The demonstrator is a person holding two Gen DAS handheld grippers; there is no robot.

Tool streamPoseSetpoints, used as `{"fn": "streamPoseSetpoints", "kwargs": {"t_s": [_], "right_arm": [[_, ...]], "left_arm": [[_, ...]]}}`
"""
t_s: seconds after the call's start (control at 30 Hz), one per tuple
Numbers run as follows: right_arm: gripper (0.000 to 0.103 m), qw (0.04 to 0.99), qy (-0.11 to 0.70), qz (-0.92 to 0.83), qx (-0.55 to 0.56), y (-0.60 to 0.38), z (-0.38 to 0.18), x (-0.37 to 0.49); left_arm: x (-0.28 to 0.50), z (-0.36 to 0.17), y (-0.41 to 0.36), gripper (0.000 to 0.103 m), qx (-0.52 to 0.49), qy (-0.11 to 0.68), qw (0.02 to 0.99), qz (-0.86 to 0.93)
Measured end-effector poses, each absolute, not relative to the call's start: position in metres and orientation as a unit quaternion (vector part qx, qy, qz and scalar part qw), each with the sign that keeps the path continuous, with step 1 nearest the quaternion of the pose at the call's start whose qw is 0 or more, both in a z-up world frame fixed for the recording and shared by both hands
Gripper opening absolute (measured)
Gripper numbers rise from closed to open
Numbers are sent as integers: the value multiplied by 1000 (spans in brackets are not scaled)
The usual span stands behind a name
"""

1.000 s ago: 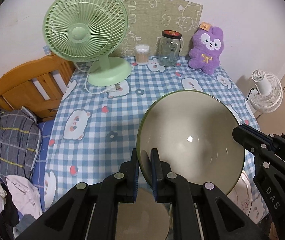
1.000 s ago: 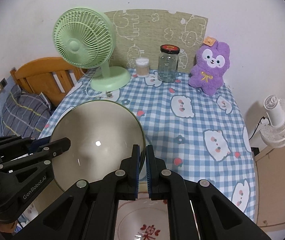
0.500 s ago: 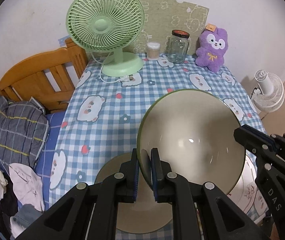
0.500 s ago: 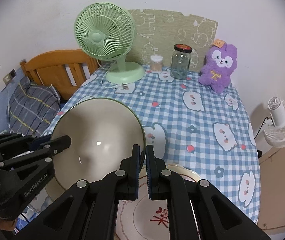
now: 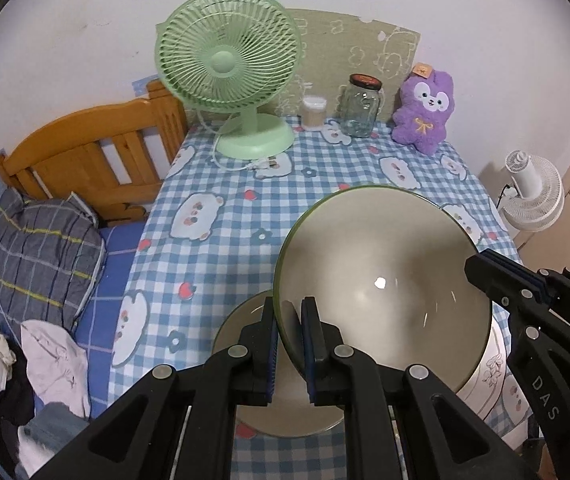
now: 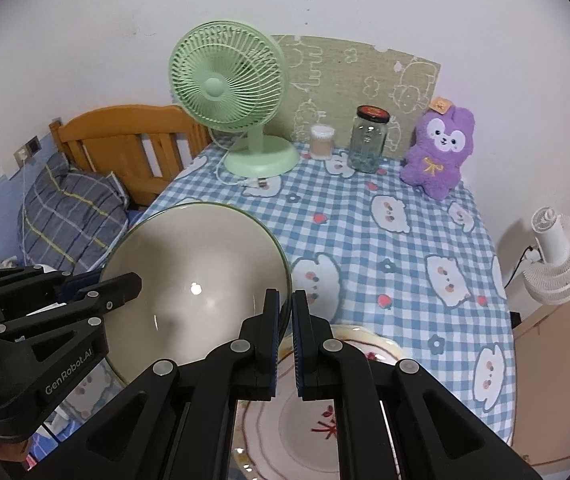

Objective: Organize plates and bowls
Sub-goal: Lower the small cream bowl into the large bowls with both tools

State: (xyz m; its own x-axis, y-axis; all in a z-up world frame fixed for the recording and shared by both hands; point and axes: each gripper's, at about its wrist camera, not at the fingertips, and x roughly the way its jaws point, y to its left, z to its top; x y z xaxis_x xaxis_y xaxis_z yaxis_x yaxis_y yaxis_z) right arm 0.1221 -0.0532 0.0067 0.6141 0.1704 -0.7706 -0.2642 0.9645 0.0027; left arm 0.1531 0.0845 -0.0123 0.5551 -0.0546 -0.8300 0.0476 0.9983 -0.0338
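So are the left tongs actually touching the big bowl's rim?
Touching. The left wrist view shows the left tongs clamped on the bowl, one finger on each side of its green rim.

Your open room is the middle of the checked worktop (image 6: 385,256), bare from the held bowl (image 6: 197,280) back to the rear row. That row blocks the far edge: green fan (image 6: 227,80) with its cord (image 6: 241,180), small tub (image 6: 321,142), glass jar (image 6: 369,140), purple plush toy (image 6: 439,152). Near you, a second bowl (image 5: 245,360) and a patterned plate (image 6: 317,420) fill the front edge beneath both hand-held grippers. Left lies the bed's headboard (image 5: 85,152); right, a white fan (image 6: 557,256).
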Motion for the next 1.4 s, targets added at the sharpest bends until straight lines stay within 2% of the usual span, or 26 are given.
{"fn": "streamPoseSetpoints", "kwargs": {"t_s": [0.5,1.4], "right_arm": [[8,886,438,140,-60,-24,-9,106],[9,846,506,164,-31,-14,-73,132]], "left_arm": [[131,-24,111,8,1,479,878,-11],[146,-75,122,8,11,519,855,-8]]}}
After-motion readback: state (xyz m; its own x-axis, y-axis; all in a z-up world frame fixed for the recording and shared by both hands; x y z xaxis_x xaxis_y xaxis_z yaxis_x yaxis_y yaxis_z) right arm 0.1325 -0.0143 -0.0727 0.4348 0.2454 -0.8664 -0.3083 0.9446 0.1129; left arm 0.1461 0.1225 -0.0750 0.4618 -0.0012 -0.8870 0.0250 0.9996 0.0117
